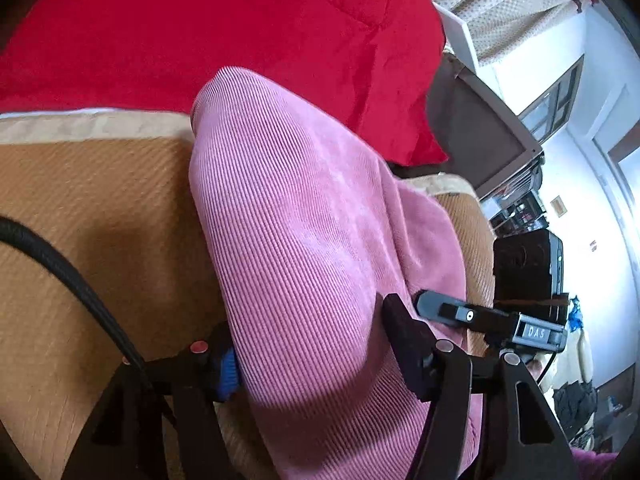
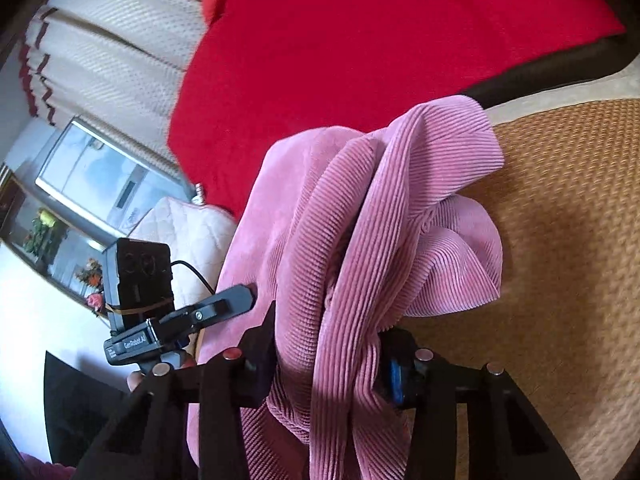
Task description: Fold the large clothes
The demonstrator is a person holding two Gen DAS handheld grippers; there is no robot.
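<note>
A pink corduroy garment (image 1: 304, 208) lies lifted and bunched over a tan woven mat (image 1: 100, 216). In the left wrist view my left gripper (image 1: 310, 340) is shut on a broad fold of it; the cloth fills the gap between both black fingers. In the right wrist view my right gripper (image 2: 330, 344) is shut on a thick twisted bunch of the same garment (image 2: 360, 208), whose free end hangs over the mat (image 2: 580, 220). Each view shows the other gripper close beside the cloth: the right one (image 1: 440, 308) and the left one (image 2: 236, 300).
A red blanket (image 1: 240, 20) covers the far side of the mat, also the top of the right wrist view (image 2: 360, 40). A black cable (image 1: 60, 264) crosses the mat at left. A cream curtain (image 2: 112, 32) and room furniture stand beyond the edge.
</note>
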